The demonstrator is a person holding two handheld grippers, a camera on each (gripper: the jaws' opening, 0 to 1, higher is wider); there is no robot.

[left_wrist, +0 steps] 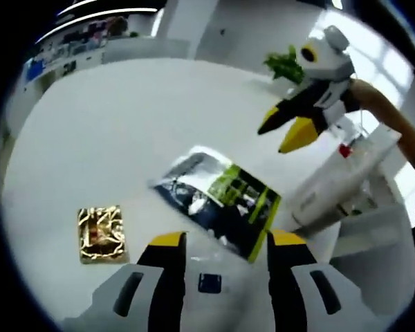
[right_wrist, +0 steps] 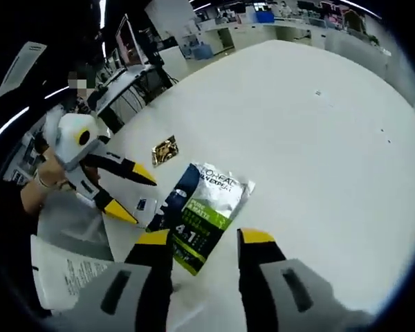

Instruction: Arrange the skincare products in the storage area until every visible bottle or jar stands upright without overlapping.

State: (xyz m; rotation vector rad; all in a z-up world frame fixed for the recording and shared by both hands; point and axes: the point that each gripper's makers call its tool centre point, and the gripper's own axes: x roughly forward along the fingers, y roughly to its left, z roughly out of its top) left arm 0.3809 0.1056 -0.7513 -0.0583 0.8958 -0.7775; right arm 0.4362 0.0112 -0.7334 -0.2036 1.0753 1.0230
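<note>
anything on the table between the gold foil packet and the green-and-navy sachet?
No. In the left gripper view the white table is bare between the gold foil packet and the sachet; they lie apart.

Blurred background shelves [left_wrist: 90,34] at upper left defy reading; the white organizer [left_wrist: 360,187] runs off the frame's right edge, the gold packet's [right_wrist: 164,150] print too small.

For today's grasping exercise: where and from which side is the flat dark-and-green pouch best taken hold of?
The pouch lies flat on the white table, so probably pinch a thin edge. Its green end points toward the right hand-held gripper, whose jaws stand open there; come in low from that side.
</note>
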